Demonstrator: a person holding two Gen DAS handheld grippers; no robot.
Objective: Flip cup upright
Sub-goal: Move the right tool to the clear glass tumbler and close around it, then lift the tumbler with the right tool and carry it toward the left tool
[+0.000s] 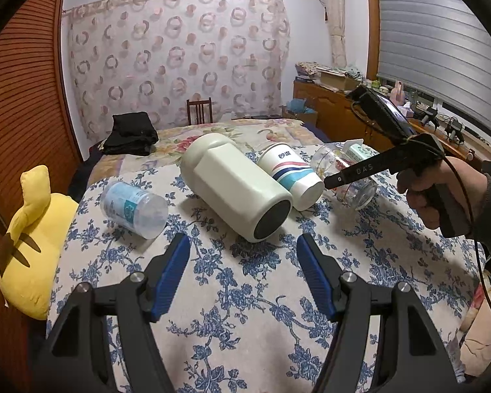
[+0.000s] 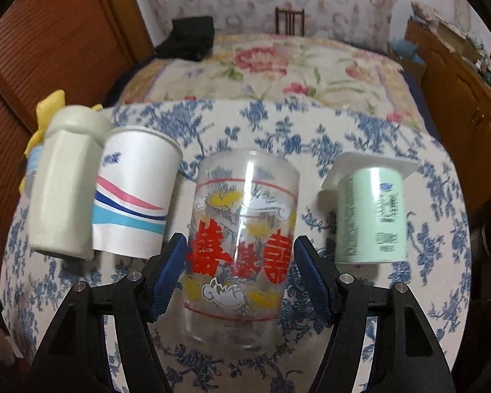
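Several cups lie on their sides on a blue-flowered cloth. A clear glass cup with red characters lies between the open fingers of my right gripper, not clamped; it also shows in the left wrist view behind the right gripper. Left of it lie a white paper cup with pink and blue stripes and a cream bottle-like cup. A pale green cup lies to the right. My left gripper is open and empty, just short of the cream cup.
A clear plastic cup with a blue label lies at the left. A yellow plush sits off the cloth's left edge. A flowered bed with black clothes lies behind. A wooden cabinet stands at the right.
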